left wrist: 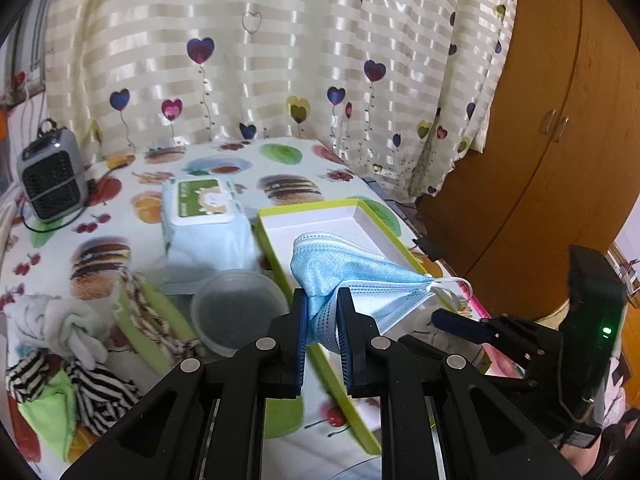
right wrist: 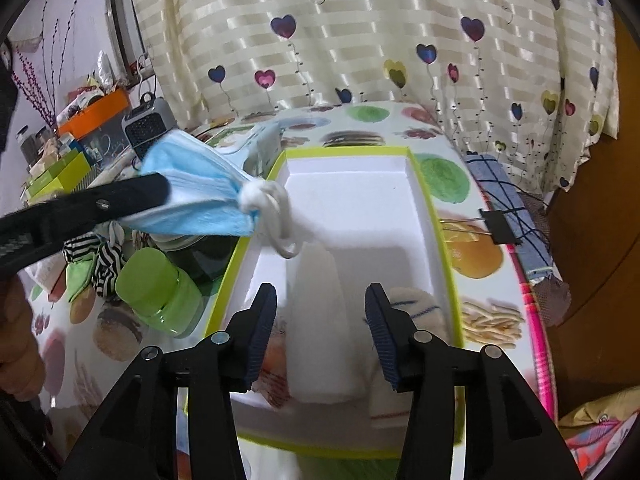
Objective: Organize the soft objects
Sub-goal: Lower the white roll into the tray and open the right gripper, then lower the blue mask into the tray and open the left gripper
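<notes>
One limp, featherlight face mask (left wrist: 352, 276) pinched mid-fold in left gripper (left wrist: 322, 320), dangling over green-rimmed box (right wrist: 434, 216). Held best by bunched pleats, not slippery loops. Right gripper (right wrist: 320, 316) spread, empty.

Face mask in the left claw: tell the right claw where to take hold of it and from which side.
Take the face mask at its gathered free end, beside the white ear loops, coming from the tray side. That end sticks out clear of the left claw, which is shut on the other end. The right claw is open, low over the tray.
</notes>
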